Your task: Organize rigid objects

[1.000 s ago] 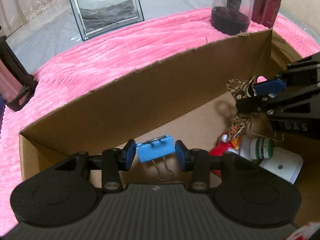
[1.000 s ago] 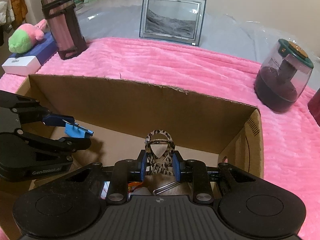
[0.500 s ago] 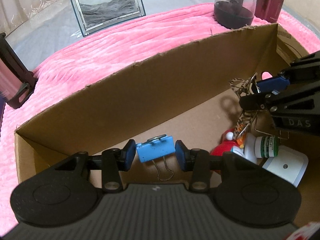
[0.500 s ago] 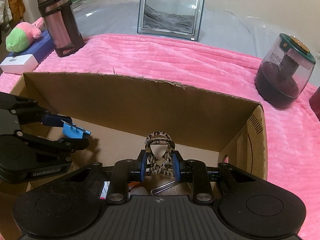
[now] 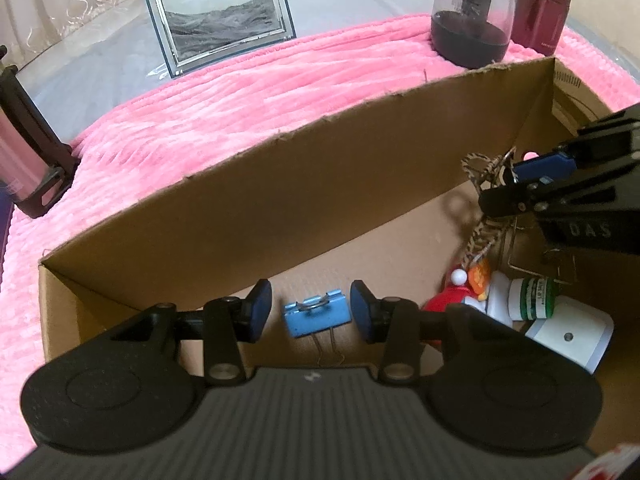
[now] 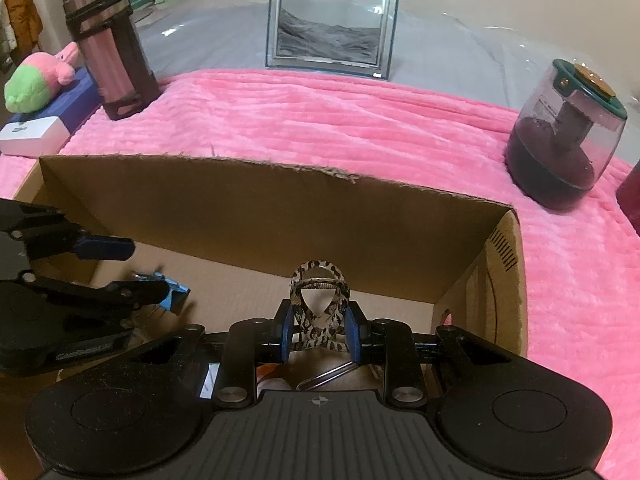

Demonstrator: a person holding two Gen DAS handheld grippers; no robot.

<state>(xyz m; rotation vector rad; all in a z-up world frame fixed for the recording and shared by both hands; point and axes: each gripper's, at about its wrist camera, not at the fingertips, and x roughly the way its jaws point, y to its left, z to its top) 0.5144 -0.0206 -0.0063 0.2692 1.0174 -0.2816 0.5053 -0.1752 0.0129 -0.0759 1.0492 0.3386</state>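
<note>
The left gripper [image 5: 311, 312] has its fingers spread wide over the cardboard box [image 5: 280, 200]; the blue binder clip [image 5: 316, 315] sits between the pads, touching neither (blurred in the right wrist view). The right gripper [image 6: 319, 330] is clamped on the leopard-print binder clip [image 6: 320, 308], inside the box near its right end.

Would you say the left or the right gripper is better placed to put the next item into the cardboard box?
Right, probably: the right gripper is shut on the leopard-print clip above the cardboard box, while the left gripper is open, blue binder clip released.
</note>
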